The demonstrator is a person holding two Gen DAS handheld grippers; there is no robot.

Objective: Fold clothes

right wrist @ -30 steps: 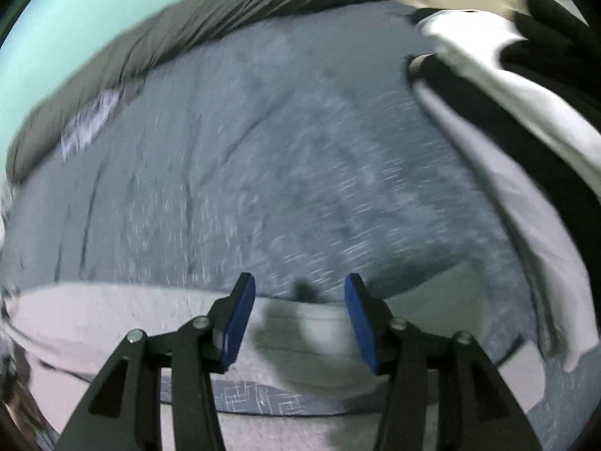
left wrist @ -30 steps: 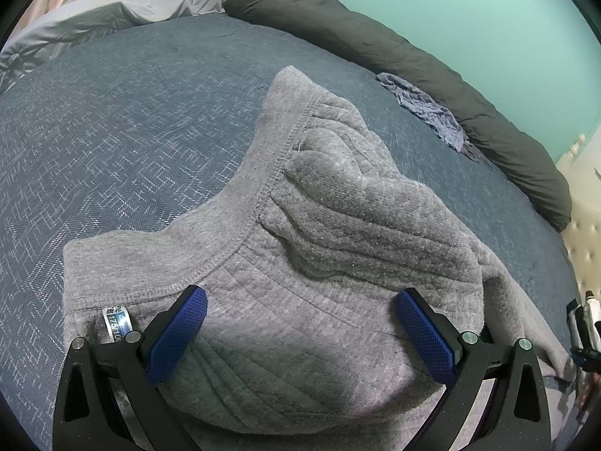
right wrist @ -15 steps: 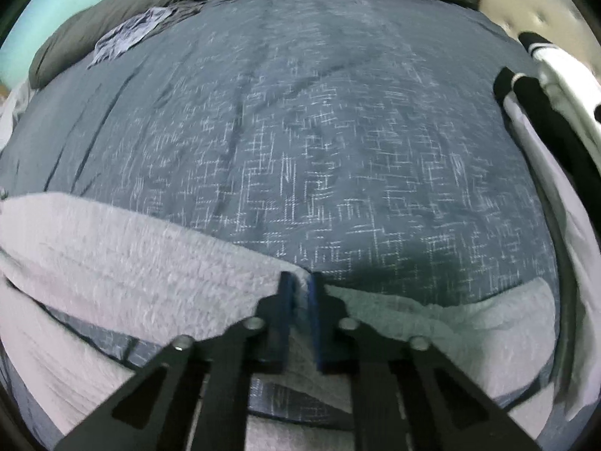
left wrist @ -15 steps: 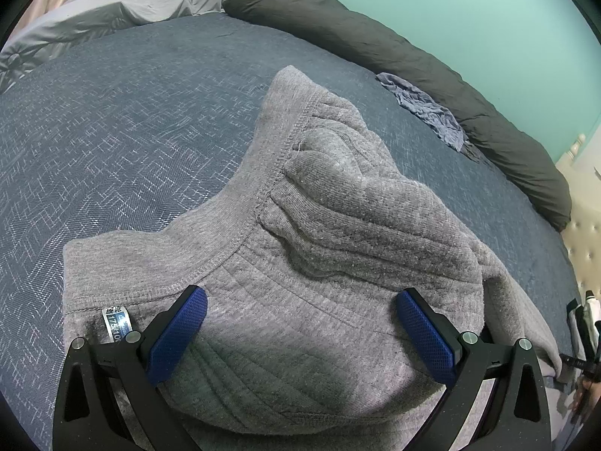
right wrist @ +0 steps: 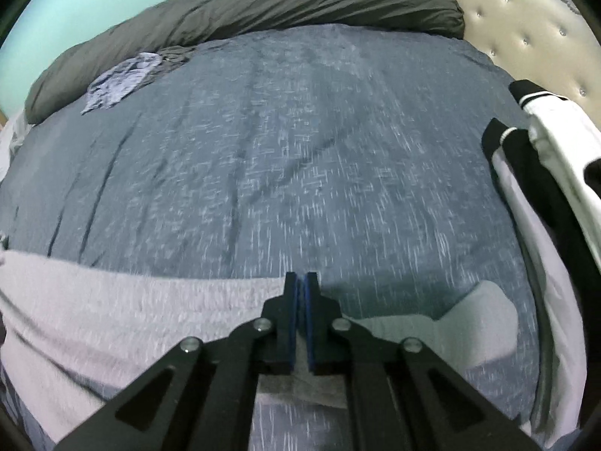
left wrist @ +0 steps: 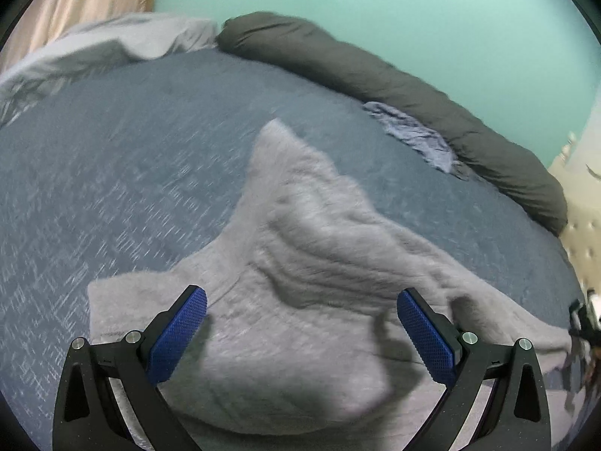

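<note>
Left wrist view: left claw (left wrist: 300, 332) spread wide, blue textured pads (left wrist: 176, 340) apart, hovering over grey sweatshirt (left wrist: 300, 282) without gripping it. Sweatshirt: light grey knit, ribbed or quilted texture, bunched into a raised ridge with a pointed peak toward the far side of the bed (left wrist: 112, 188). Flat corner of the fabric spread to the left, just beyond the left pad. Fabric detail softened by motion blur. Shadows of both fingers cast on the cloth below the pads.

Right wrist view: right claw (right wrist: 300, 315) pressed together, pads nearly touching, pinching the far edge of the same grey sweatshirt (right wrist: 131, 312). Fabric drawn in a long band from the left frame edge to the claw; a further flat portion lying to the right of the claw, shaded. Beneath the claw, a strip of bedsheet visible between fabric layers.

Location: sweatshirt on the near part of the bed, on a blue-grey sheet (right wrist: 300, 150) with pale crosshatch pattern.

Surroundings: dark grey rolled duvet (right wrist: 244, 3) along the far edge of the bed; small crumpled blue-lilac garment (right wrist: 120, 79) just beside it; black-and-white clothing (right wrist: 544, 188) at the right side; cream tufted headboard (right wrist: 526, 18) beyond; mint-green wall (left wrist: 413, 11) behind.
</note>
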